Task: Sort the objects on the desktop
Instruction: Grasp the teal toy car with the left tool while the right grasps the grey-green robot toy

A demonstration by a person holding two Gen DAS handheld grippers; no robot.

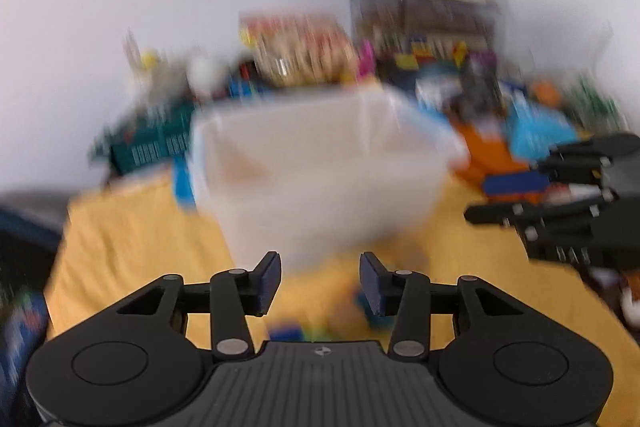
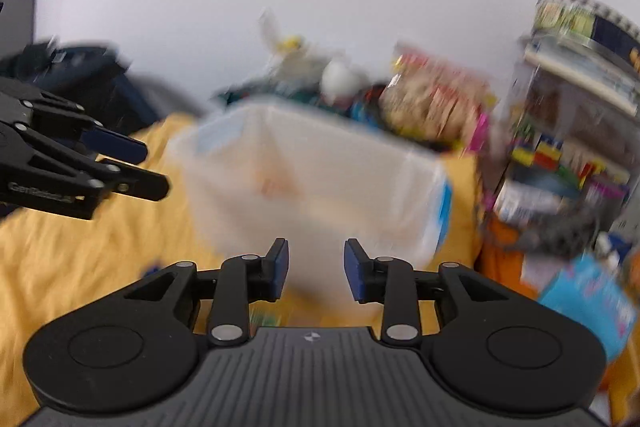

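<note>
Tongs, two pairs, hover over the yellow-covered table (image 1: 120, 235), both parted with nothing between the pads: the left tongs (image 1: 320, 285) stand a fair way open, the right tongs (image 2: 316, 269) a little narrower. Each points at one translucent white bin (image 1: 316, 167), which sits mid-table just beyond the fingertips. It looks like a between-picks pause, hands empty. Next move, I'd judge, is choosing a loose piece; small coloured bits (image 1: 288, 333) lie under the left tongs, too blurred to count. Behind the bin, one stack of boxes (image 1: 424, 7) and a jumble of packets I can't number.
</note>
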